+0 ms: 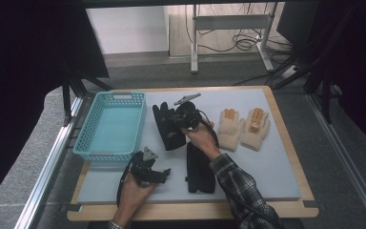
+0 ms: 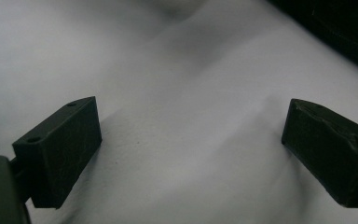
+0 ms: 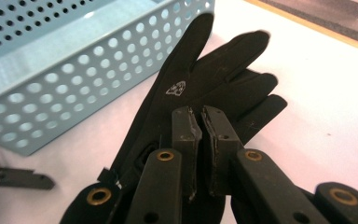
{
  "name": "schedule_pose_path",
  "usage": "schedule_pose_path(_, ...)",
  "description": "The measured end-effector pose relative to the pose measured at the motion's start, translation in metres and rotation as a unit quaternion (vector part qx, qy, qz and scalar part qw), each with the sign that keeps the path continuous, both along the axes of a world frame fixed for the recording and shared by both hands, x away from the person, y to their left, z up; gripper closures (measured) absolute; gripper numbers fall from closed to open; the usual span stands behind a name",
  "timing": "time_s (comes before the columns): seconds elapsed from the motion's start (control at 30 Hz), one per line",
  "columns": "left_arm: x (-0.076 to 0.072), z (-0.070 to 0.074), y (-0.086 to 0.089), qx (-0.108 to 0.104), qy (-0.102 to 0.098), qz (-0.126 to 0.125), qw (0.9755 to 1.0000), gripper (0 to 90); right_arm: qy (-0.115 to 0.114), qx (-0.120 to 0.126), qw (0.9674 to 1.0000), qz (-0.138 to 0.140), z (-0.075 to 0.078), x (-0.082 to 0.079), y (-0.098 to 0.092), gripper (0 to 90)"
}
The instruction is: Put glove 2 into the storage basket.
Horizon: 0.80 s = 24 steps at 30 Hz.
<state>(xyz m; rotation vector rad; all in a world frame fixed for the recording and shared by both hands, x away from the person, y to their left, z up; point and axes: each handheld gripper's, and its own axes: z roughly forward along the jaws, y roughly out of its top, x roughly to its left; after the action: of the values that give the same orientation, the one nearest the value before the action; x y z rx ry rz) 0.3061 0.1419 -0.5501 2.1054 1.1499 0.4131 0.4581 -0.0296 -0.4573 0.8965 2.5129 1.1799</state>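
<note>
High view: my right gripper [image 1: 183, 119] sits over a black glove [image 1: 167, 128] beside the basket [image 1: 110, 125] on the worktop [image 1: 267, 162]; my left gripper [image 1: 159, 174] rests near the front edge.

Left gripper view: my jaws stand wide over bare worktop [image 2: 191, 116].

Right gripper view: my jaws are pinched onto the glove [image 3: 200, 88], lifting it just beside the basket [image 3: 74, 70].

– What's past my table [image 1: 286, 143]?
– Grey floor [image 1: 171, 76], a white wall [image 1: 124, 28], and a metal stand [image 1: 228, 24] with cables [image 1: 238, 43] beneath.
– And my sides?
– Dark curtains [image 1: 24, 71] at both, with an aluminium rail [image 1: 52, 157] at left.
</note>
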Motion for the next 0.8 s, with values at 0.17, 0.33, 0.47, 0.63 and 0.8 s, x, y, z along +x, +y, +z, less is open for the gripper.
schedule_pose_path(0.17,0.000,0.000,0.000,0.000,0.000,0.000,1.0000,5.0,-0.004,0.003,1.0000,0.003,0.007,-0.014,-0.014,86.9)
schedule_pose_path(0.33,0.000,0.000,0.000,0.001,0.000,0.000,1.0000,5.0,-0.007,-0.003,1.0000,0.001,0.008,-0.023,-0.024,87.4)
schedule_pose_path(0.47,0.000,0.000,0.000,0.001,0.000,0.000,1.0000,5.0,-0.005,0.008,1.0000,-0.002,0.010,-0.029,-0.032,87.5)
schedule_pose_path(0.63,0.000,0.000,0.000,0.001,-0.001,-0.001,1.0000,5.0,-0.009,0.016,0.9998,-0.011,0.016,-0.041,-0.045,87.5)
schedule_pose_path(0.8,0.000,0.000,0.000,-0.001,-0.001,0.001,1.0000,5.0,-0.018,0.023,0.9992,-0.027,0.020,-0.062,-0.063,87.4)
